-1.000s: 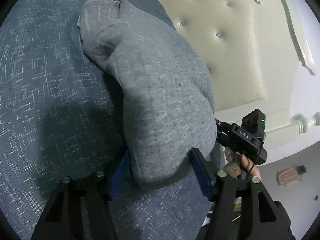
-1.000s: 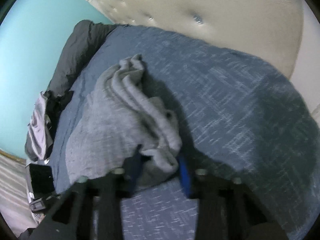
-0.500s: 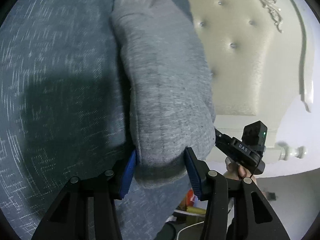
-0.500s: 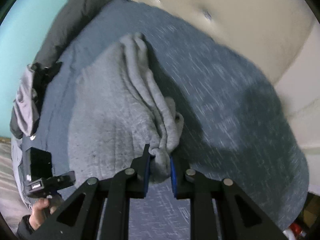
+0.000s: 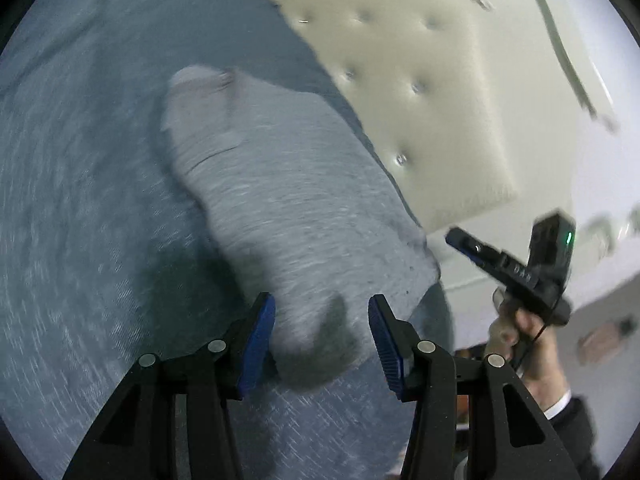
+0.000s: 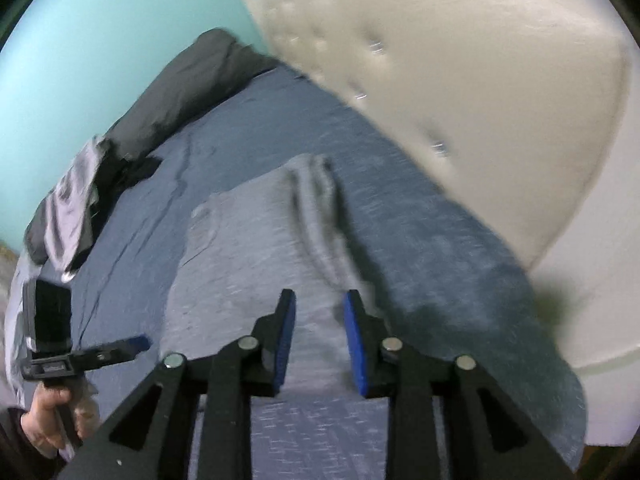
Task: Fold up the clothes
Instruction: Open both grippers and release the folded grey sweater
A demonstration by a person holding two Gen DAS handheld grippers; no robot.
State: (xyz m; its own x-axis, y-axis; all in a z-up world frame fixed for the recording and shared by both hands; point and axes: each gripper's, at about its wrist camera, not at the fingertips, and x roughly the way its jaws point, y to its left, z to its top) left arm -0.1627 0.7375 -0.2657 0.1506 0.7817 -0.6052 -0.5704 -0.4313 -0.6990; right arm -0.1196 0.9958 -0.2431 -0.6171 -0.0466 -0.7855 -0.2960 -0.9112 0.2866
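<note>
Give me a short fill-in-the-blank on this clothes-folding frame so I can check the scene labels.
1. The grey garment lies on a bed cover coloured ____.
2. The pads of the right hand-held gripper are coloured ____.
3. In the right wrist view, the wall behind the bed is coloured ____.
4. The cream panel beyond the garment is the bed's tufted ____.

Missing words: blue; blue; turquoise; headboard

Garment (image 5: 296, 208) on bed (image 5: 80, 240), by headboard (image 5: 420, 92)
</note>
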